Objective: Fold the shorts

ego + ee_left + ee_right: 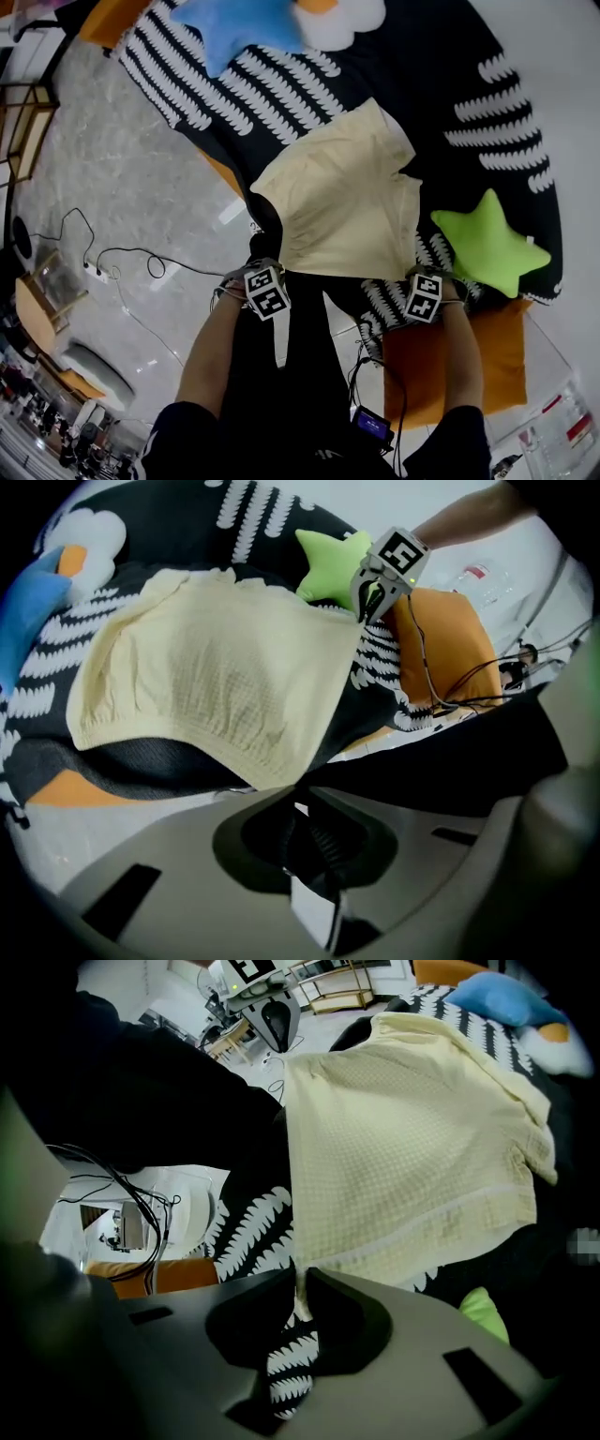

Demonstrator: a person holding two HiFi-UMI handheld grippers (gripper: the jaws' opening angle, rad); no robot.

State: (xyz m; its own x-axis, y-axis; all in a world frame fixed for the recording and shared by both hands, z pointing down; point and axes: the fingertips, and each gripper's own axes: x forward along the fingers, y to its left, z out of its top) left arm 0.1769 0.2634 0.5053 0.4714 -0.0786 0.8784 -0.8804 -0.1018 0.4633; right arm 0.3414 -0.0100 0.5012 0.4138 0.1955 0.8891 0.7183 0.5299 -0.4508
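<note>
Now L hand-held gripper (298, 799) & R hand-held gripper (300, 1290) each clamp 1 shorts (342, 202) corner.

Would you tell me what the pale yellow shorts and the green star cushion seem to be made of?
The shorts look like thin matte cotton or a cotton blend: a fine waffle-like grid shows in the softly draping cloth. The green star cushion looks like plush fabric over soft stuffing, judging by its puffy, rounded points; its nap is too small to make out.
</note>
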